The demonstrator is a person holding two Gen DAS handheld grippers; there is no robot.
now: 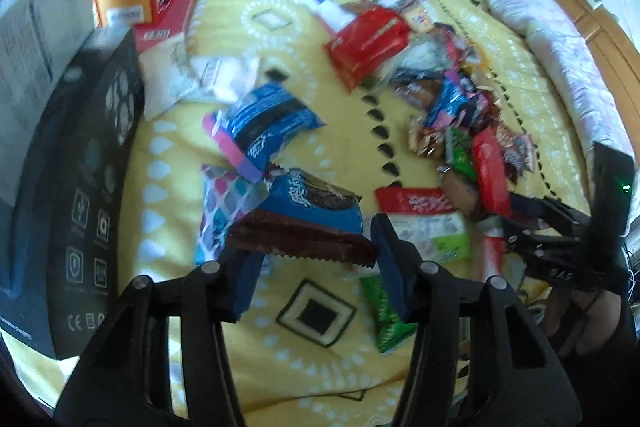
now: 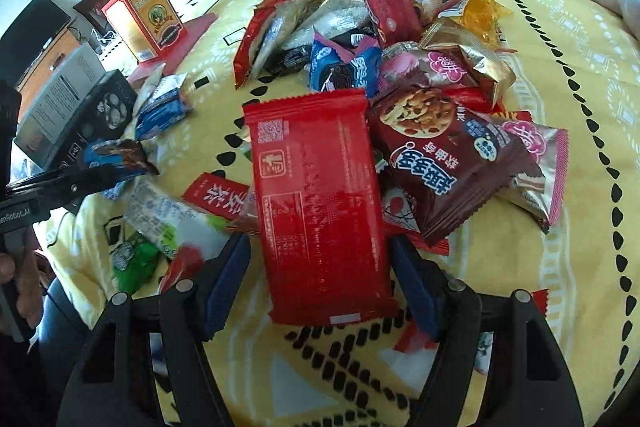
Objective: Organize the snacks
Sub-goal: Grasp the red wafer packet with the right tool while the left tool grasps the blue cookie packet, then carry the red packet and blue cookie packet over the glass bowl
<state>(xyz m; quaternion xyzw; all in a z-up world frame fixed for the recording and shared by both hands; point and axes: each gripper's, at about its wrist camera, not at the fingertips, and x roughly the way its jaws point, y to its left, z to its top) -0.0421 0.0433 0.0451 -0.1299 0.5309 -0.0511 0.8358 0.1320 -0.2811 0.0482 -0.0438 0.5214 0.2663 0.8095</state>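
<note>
The bed [image 2: 500, 267], under a yellow patterned blanket, carries a loose snack pile [image 2: 400, 39] w/ a few packets sorted off toward the black box [image 1: 92, 187]. Right claw [image 2: 318, 277] straddles a flat red packet [image 2: 316, 195], pads approx. at its long edges, but true pinch vs. spread cannot be confirmed; left claw [image 1: 308, 267] looks closed on a blue-and-brown cookie packet [image 1: 308, 223], held just above the blanket. Both likely light, crinkly, slick film w/ brittle contents: grip across mid-body or seam, min. force.

Yellow patterned bedspread [image 2: 540, 39], snack packet heap [image 2: 400, 39], orange box [image 2: 144, 15], black box [image 1: 92, 167]
</note>
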